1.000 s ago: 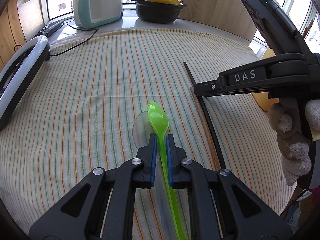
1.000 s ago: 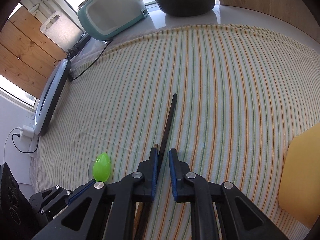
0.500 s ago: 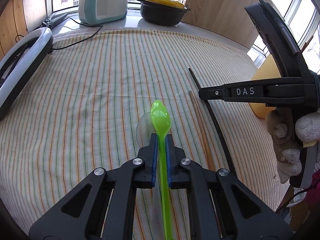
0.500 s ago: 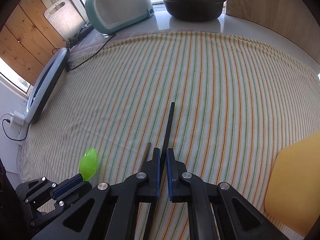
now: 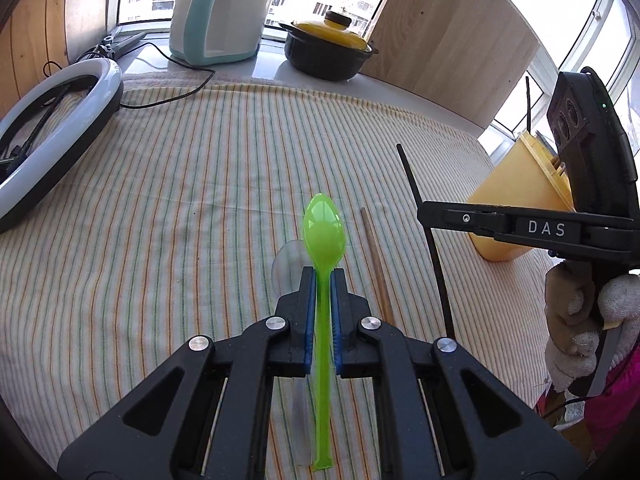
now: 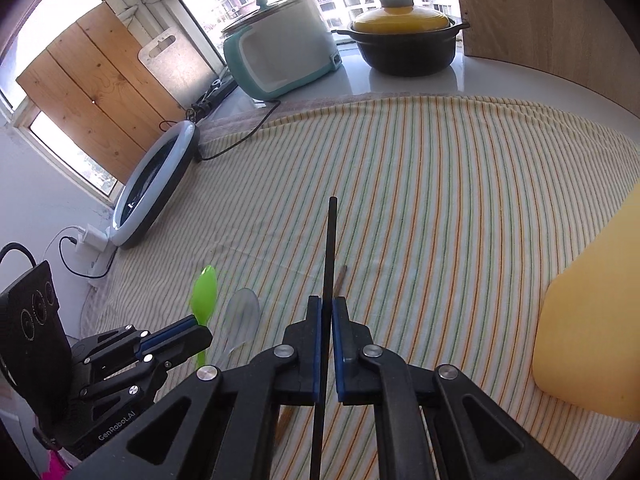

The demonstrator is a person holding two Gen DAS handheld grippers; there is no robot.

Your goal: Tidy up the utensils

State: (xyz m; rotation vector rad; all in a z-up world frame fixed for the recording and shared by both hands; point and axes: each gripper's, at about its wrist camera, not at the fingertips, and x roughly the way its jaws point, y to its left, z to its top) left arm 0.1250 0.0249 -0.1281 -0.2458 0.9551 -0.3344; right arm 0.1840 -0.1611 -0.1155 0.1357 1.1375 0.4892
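My left gripper [image 5: 322, 276] is shut on a green plastic spoon [image 5: 324, 232], held above the striped cloth; it also shows in the right wrist view [image 6: 204, 292]. A clear plastic spoon [image 6: 240, 320] lies on the cloth under it. My right gripper [image 6: 327, 306] is shut on a black chopstick [image 6: 331, 240], lifted off the cloth; the chopstick shows in the left wrist view [image 5: 416, 192] too. A brown wooden chopstick [image 5: 374, 256] lies on the cloth between the two grippers. A yellow utensil holder [image 5: 516, 184] stands at the right.
A ring light [image 5: 52, 136] lies at the left edge of the cloth. A teal and white rice cooker [image 5: 216, 20] and a black pot with a yellow lid [image 5: 328, 52] stand at the back. A wooden panel [image 5: 456, 44] rises at back right.
Both grippers have risen and tilted up with their utensils. The black chopstick has come off the cloth. The green spoon sits higher above the clear spoon.
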